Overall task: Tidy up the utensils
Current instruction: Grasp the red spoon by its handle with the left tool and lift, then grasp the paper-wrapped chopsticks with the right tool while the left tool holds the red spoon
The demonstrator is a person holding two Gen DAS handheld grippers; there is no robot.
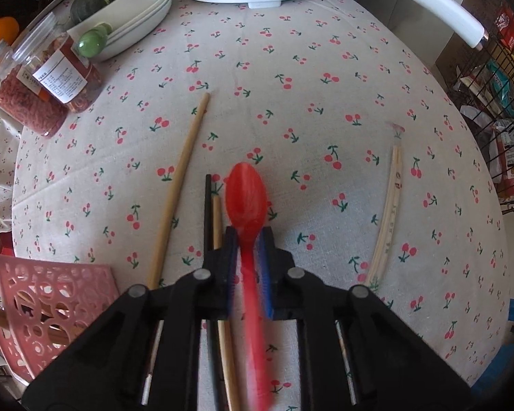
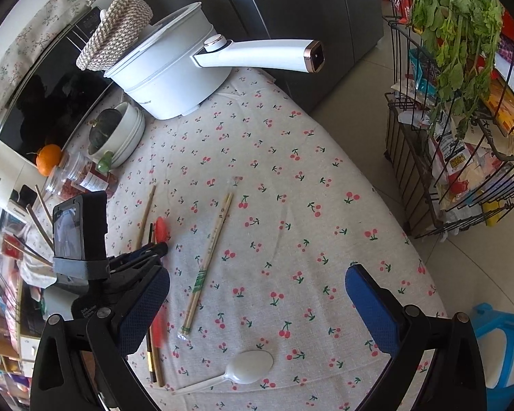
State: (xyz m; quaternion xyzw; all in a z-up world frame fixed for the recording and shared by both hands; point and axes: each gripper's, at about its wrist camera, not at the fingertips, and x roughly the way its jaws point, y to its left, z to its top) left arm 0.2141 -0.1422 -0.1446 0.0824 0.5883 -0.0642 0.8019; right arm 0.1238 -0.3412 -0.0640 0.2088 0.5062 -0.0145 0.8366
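Note:
My left gripper (image 1: 249, 236) is shut on a red plastic spoon (image 1: 246, 195), bowl pointing forward, held just above the cherry-print tablecloth (image 1: 291, 68). Below it lie a black chopstick (image 1: 208, 212) and a wooden one (image 1: 217, 219); a longer wooden chopstick (image 1: 180, 188) lies to the left. A wrapped pair of chopsticks (image 1: 389, 212) lies to the right, also in the right wrist view (image 2: 209, 257). My right gripper (image 2: 257, 308) is open and empty above the table. A white plastic spoon (image 2: 246, 364) lies near the front edge. The red spoon (image 2: 160, 227) and left gripper (image 2: 147, 250) show at left.
A pink perforated basket (image 1: 48, 304) with chopsticks stands at the left. Spice jars (image 1: 44, 78), stacked white bowls (image 1: 133, 17) with a green squash, an orange (image 2: 48, 159) and a white electric pot (image 2: 168, 68) stand at the back. A wire rack (image 2: 462, 137) stands on the right.

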